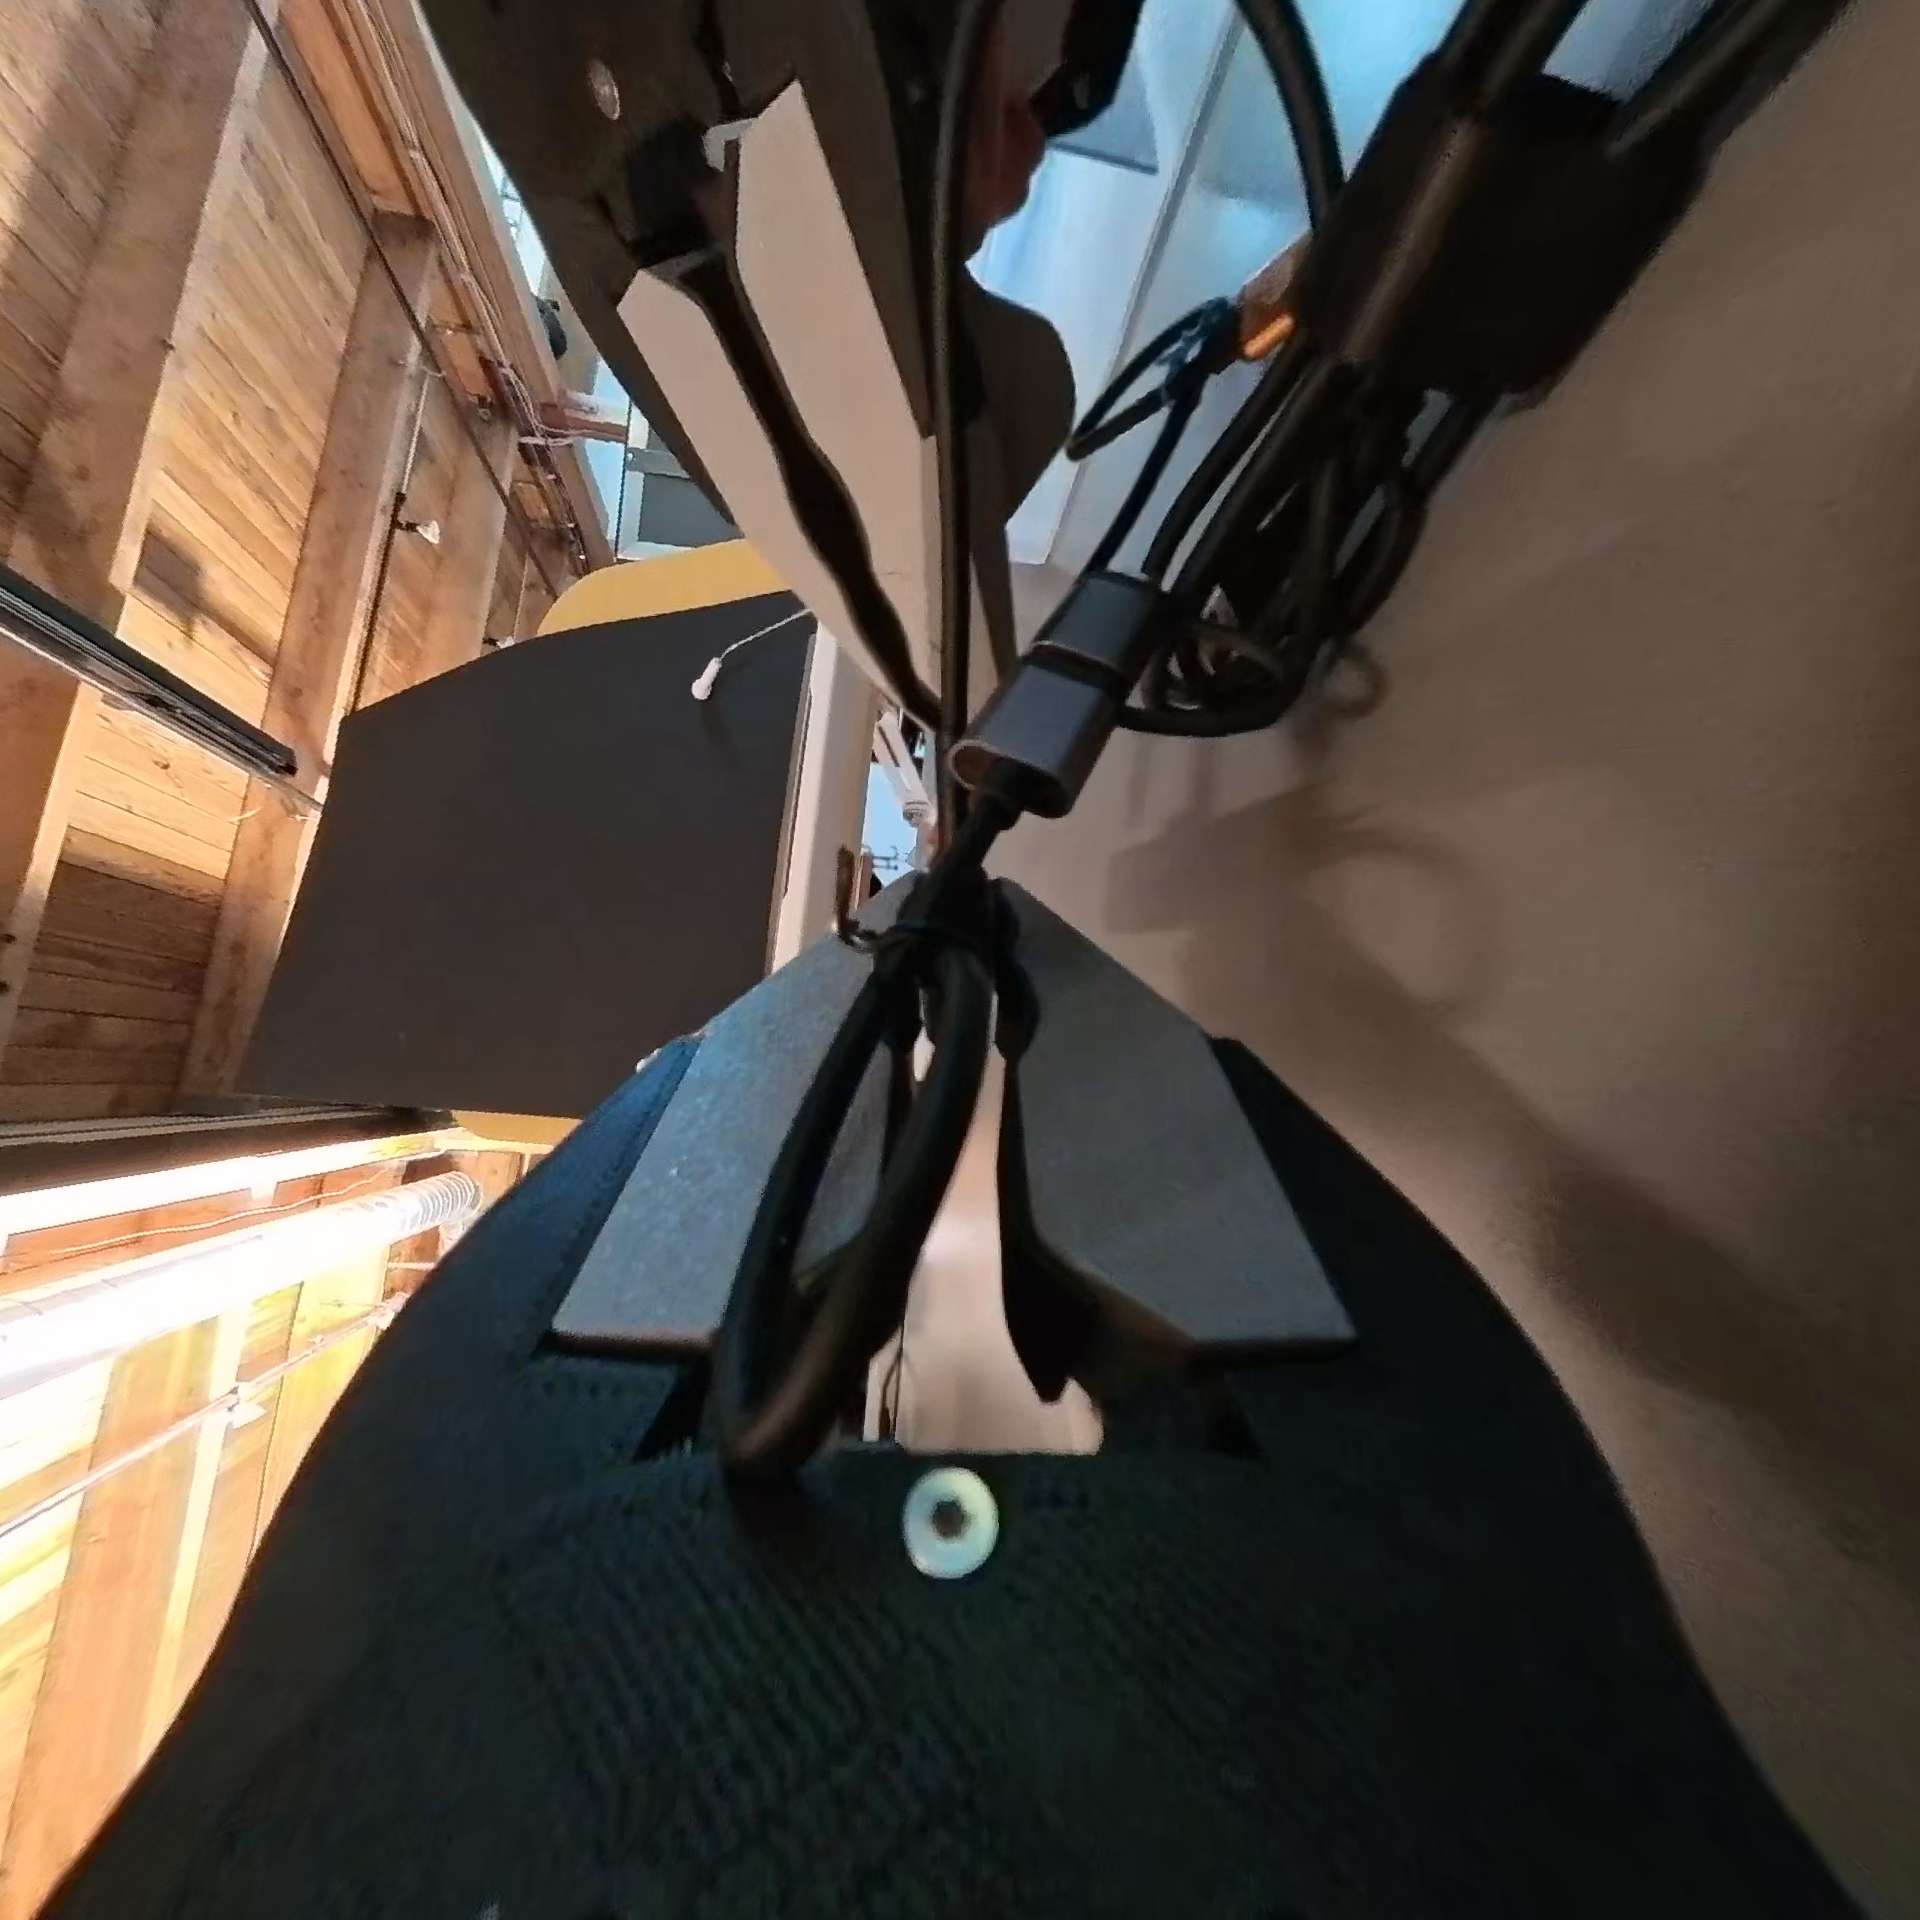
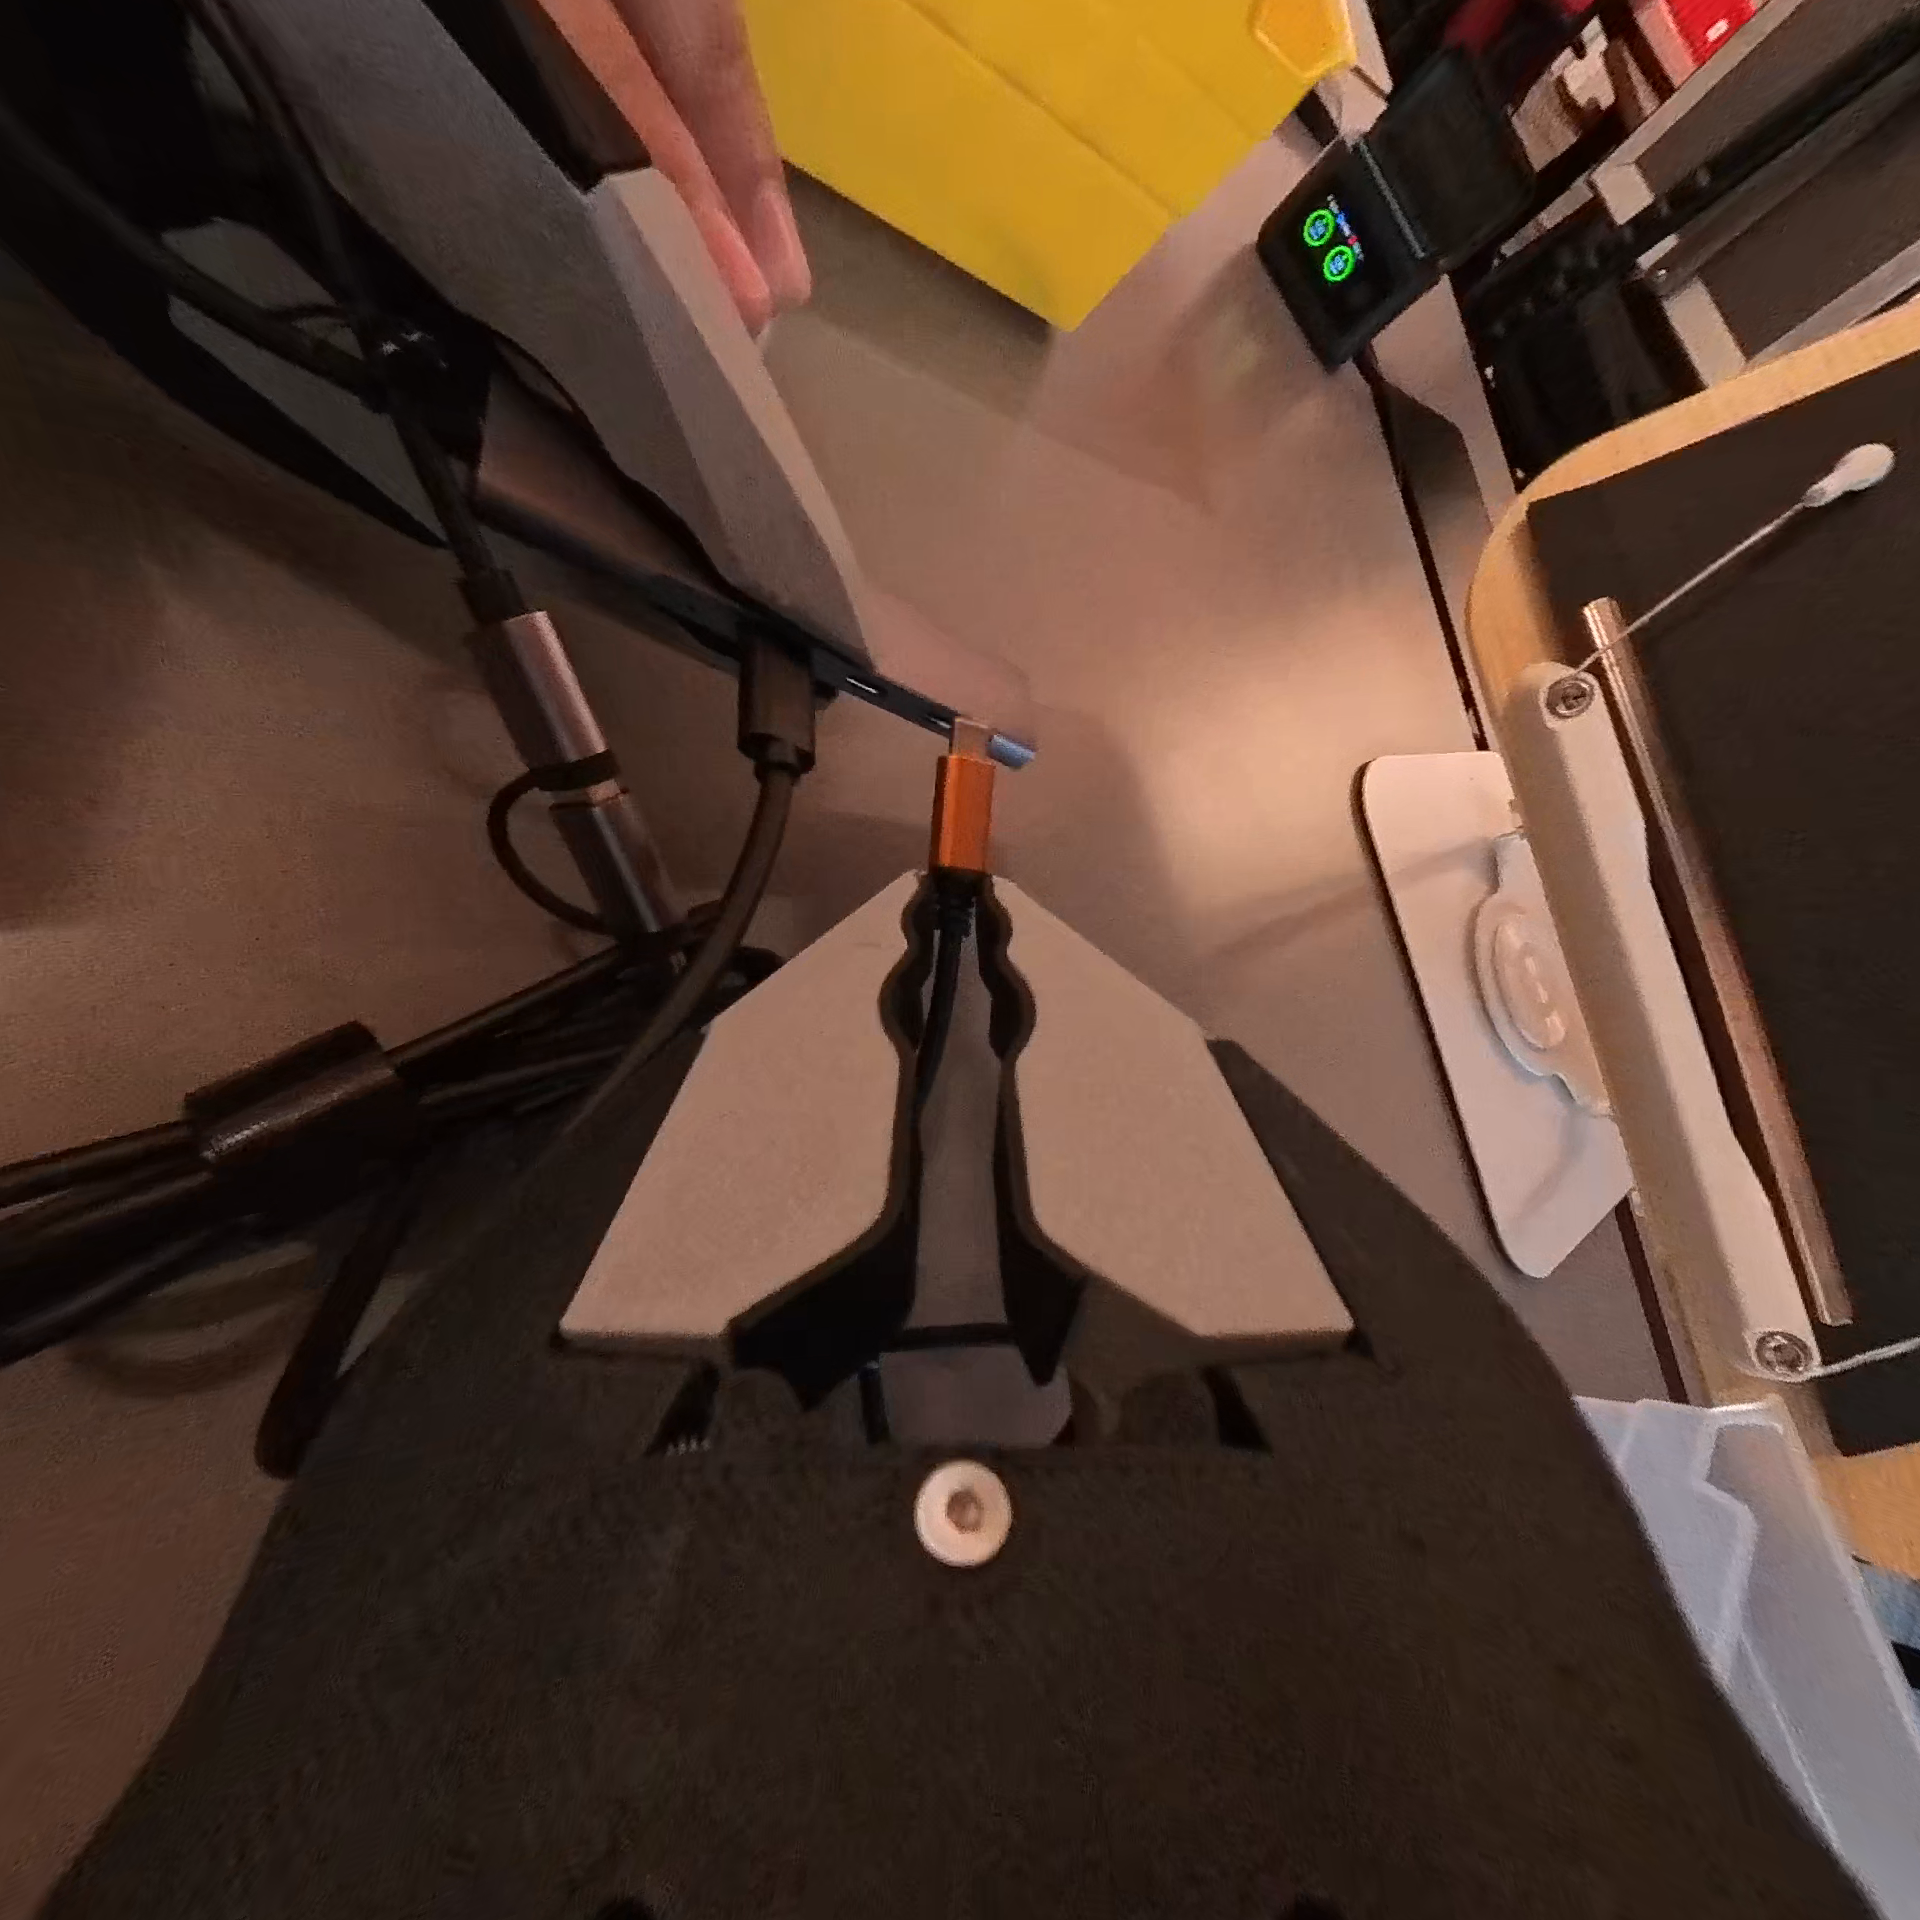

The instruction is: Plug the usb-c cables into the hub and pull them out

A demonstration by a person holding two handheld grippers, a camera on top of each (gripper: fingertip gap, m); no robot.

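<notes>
The left gripper (image 1: 961,894) is seen rolled well off level, fingertips closed together on black cable. The right gripper (image 2: 958,891) is held level, fingers pinched together at the tips. A hand (image 2: 717,177) is seen beyond it.

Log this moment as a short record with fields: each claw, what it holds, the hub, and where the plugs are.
left claw: shut on black cable, just behind its grey plug
right claw: shut on orange plug
hub: dark, thin, edge-on, under a grey claw finger
orange plug position: metal tip at the hub's end; whether seated cannot be told
dark plug: in the hub's side
table: beige
</notes>
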